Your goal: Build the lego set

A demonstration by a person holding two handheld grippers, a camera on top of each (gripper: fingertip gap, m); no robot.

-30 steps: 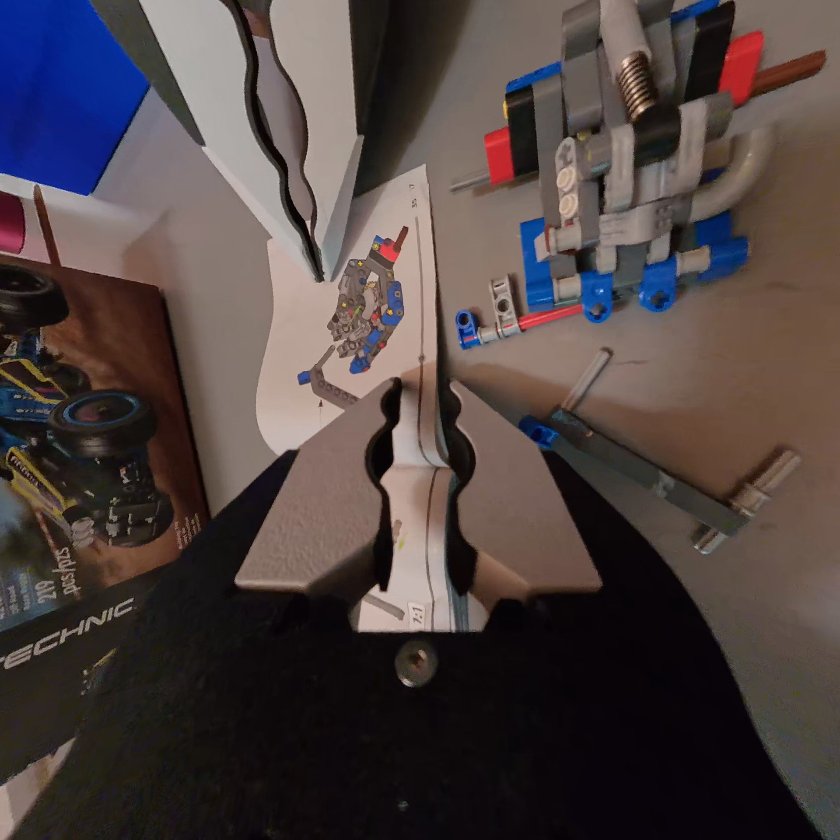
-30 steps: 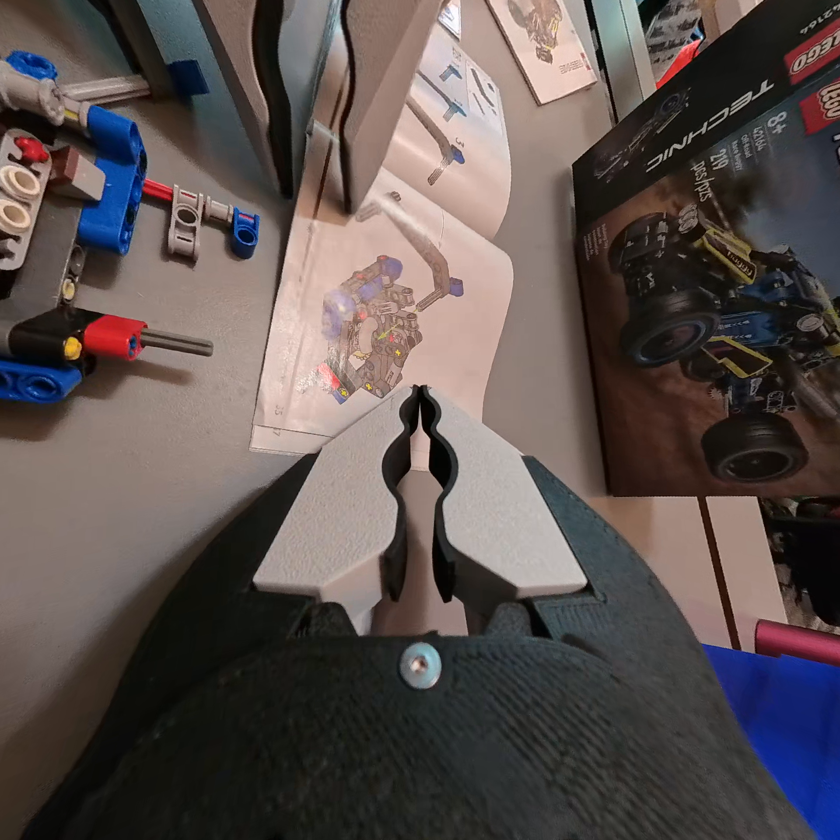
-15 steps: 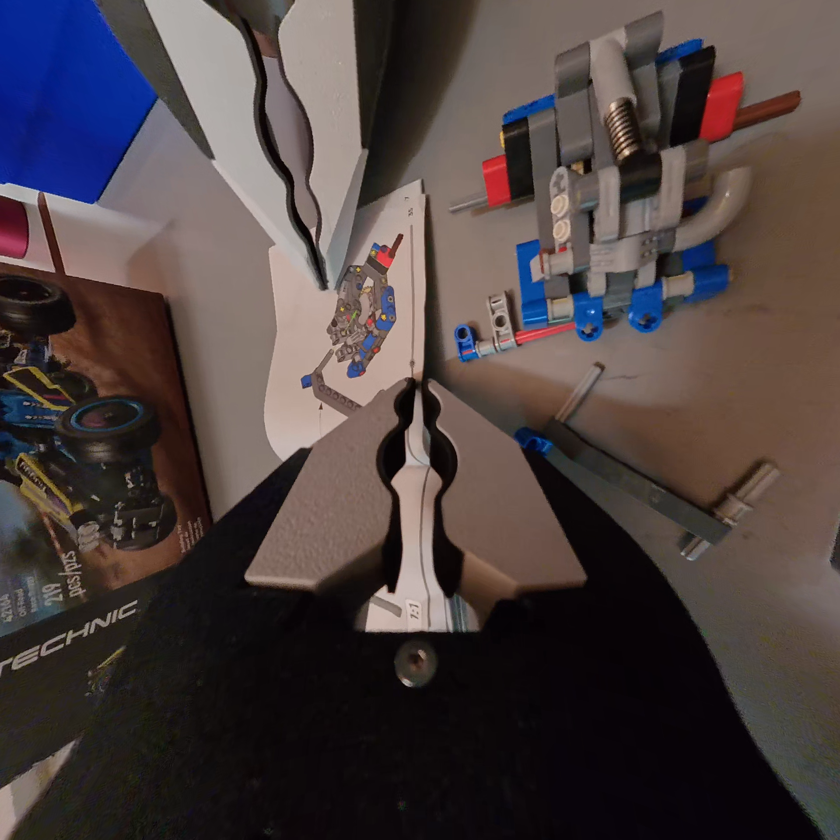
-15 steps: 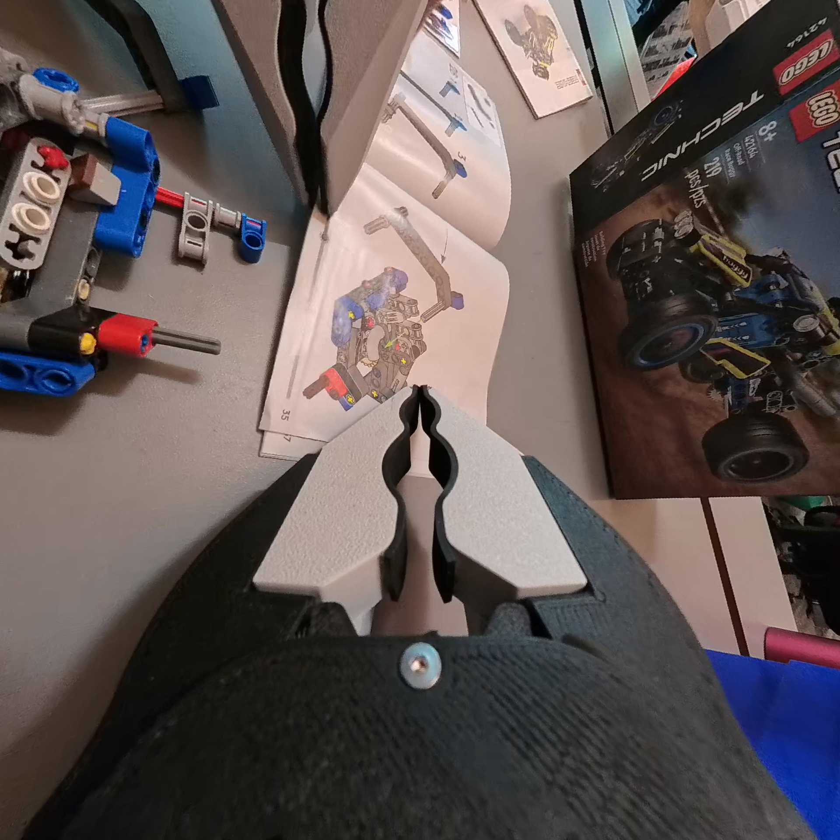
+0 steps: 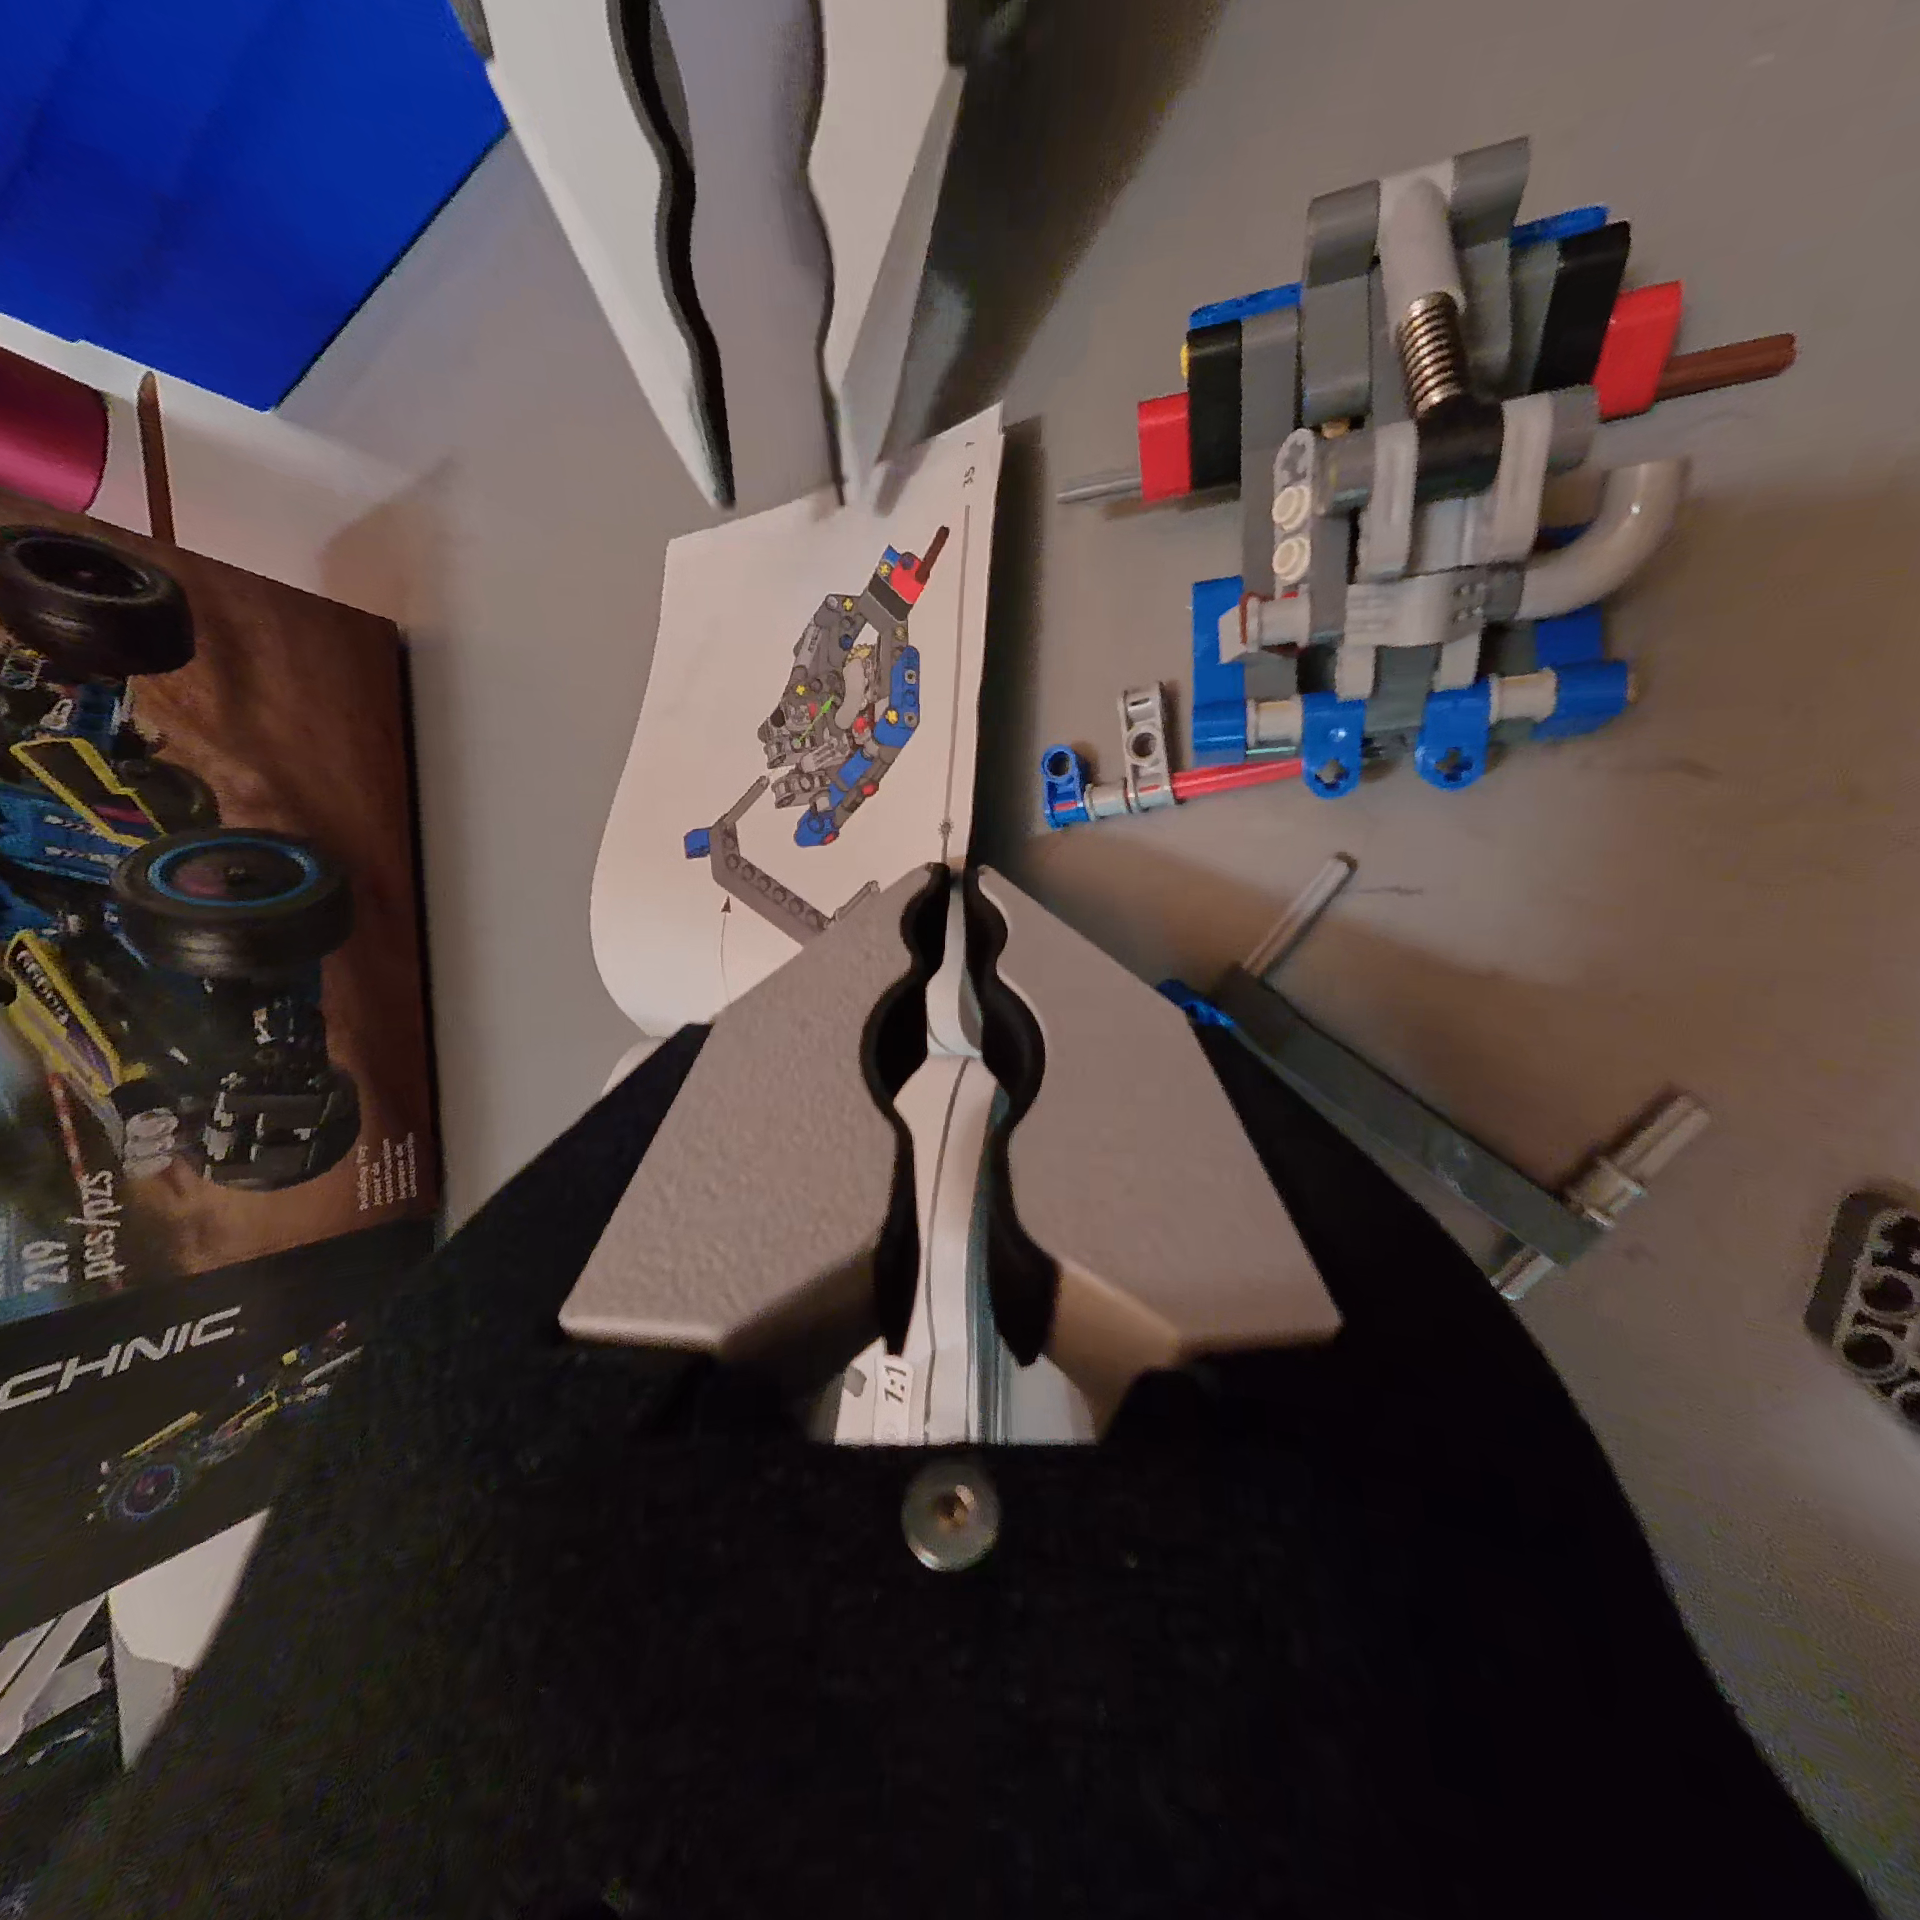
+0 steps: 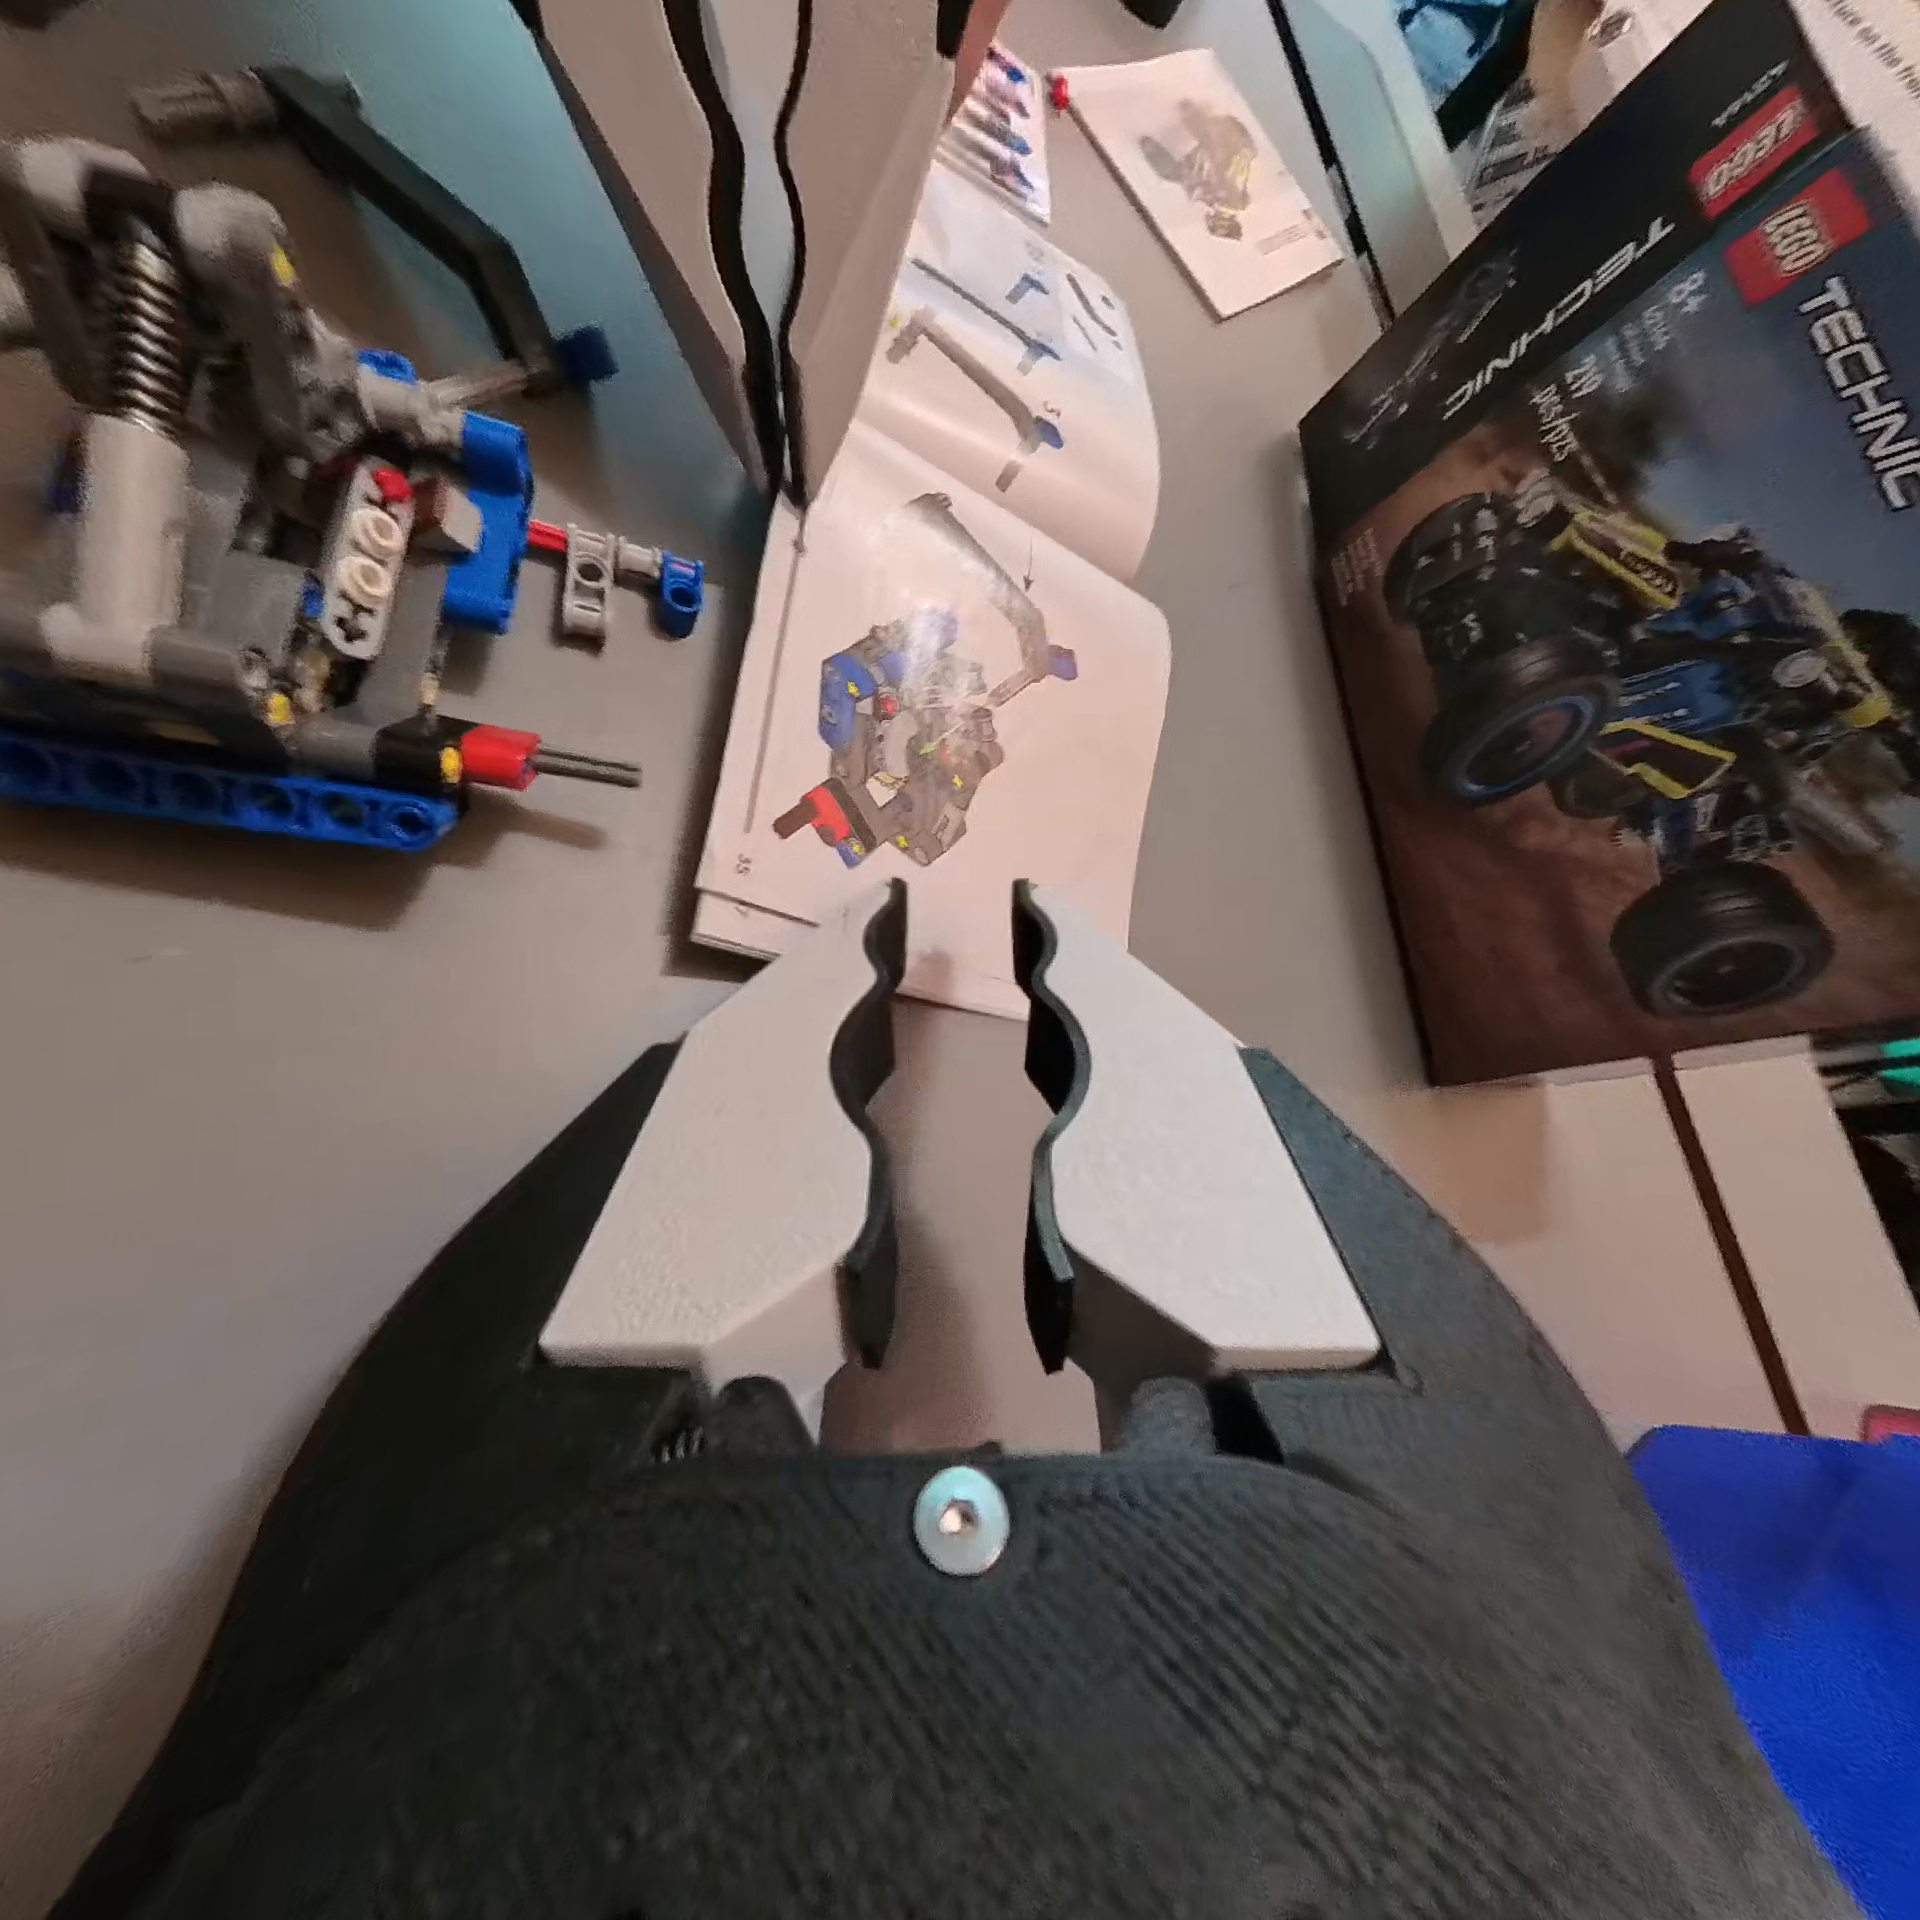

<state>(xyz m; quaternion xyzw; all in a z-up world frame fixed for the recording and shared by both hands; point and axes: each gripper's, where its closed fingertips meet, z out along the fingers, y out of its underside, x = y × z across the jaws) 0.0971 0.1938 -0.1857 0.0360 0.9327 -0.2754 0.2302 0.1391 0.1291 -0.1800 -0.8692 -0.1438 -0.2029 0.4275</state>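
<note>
Left gripper (image 5: 954, 883) pinching booklet (image 5: 790, 727) page edge; paper thin, floppy, tears easily. Right gripper (image 6: 958, 894) spread, empty, over booklet corner. Model (image 5: 1423, 520) on surface beside booklet: rigid, light; grasp by frame.

Both wrist cameras look steeply down, close over the grey table (image 5: 1714, 935). The 2 views face each other, sharing the open instruction booklet (image 5: 831, 665) (image 6: 935, 727) between them.

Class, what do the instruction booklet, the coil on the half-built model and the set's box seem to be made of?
Instruction booklet: thin glossy paper; pages curl and catch glare.
Coil: probably bare metal; grey, dull sheen.
Box: printed cardboard, likely; stiff, straight edges.
</note>
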